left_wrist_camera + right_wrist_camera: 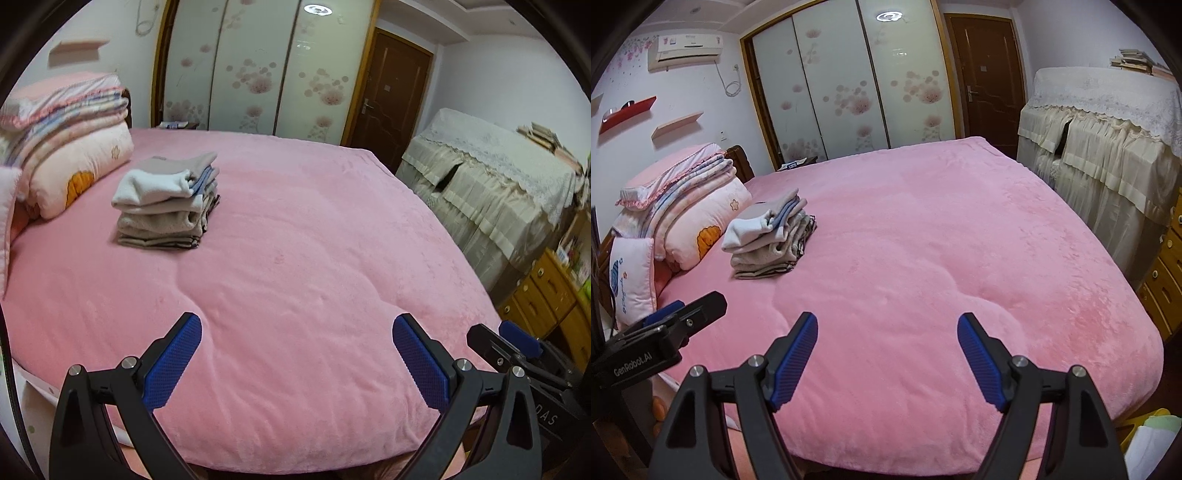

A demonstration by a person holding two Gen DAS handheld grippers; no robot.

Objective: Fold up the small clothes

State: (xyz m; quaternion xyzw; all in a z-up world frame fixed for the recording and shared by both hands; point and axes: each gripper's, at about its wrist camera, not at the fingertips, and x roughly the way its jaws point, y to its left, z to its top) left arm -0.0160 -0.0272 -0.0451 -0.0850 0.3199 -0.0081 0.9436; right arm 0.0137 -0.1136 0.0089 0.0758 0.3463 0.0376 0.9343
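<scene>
A stack of folded small clothes (166, 201), white and beige, sits on the pink bed (295, 240) at the far left, near the pillows; it also shows in the right wrist view (768, 236). My left gripper (297, 332) is open and empty above the bed's near edge. My right gripper (886, 332) is open and empty, also above the near edge. The right gripper shows at the right of the left wrist view (517, 343), and the left gripper at the left of the right wrist view (676, 321).
Folded quilts and pillows (66, 147) lie at the bed's head on the left. A cloth-covered cabinet (491, 184) and a wooden drawer unit (546, 295) stand to the right. A wardrobe (258, 66) and a door (391, 92) are behind.
</scene>
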